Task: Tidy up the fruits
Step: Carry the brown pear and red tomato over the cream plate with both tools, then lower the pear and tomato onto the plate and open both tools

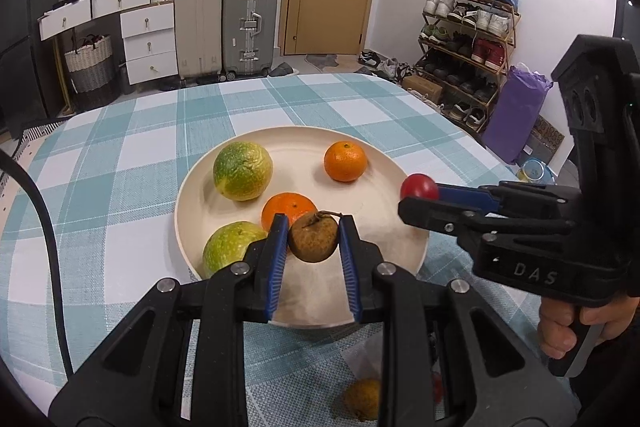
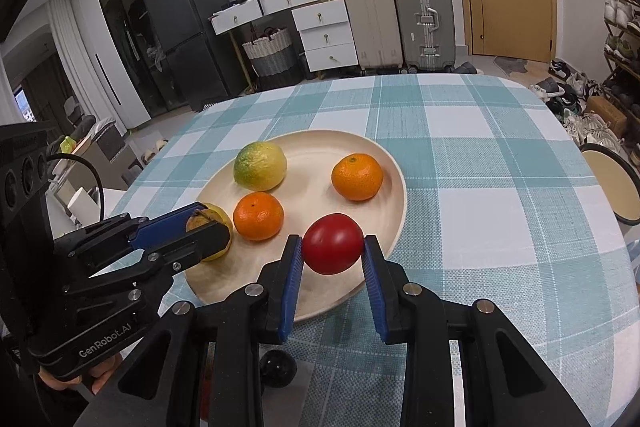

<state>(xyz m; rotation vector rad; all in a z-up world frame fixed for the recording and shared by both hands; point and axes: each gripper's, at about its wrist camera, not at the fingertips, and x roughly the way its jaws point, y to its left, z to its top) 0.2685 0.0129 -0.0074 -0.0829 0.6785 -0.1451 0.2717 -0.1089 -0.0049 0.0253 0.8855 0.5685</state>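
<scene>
A round cream plate lies on the checked tablecloth. On it rest two green-yellow citrus fruits and two oranges. My left gripper is shut on a small brown stemmed fruit over the plate's near part. My right gripper is shut on a red tomato over the plate's right rim. In the right wrist view the far green-yellow fruit and the oranges show on the plate.
Near the table's front edge lie a yellowish fruit and a dark round fruit, partly hidden under the grippers. A hand holds the right gripper's handle. Suitcases, drawers and a shoe rack stand beyond the table.
</scene>
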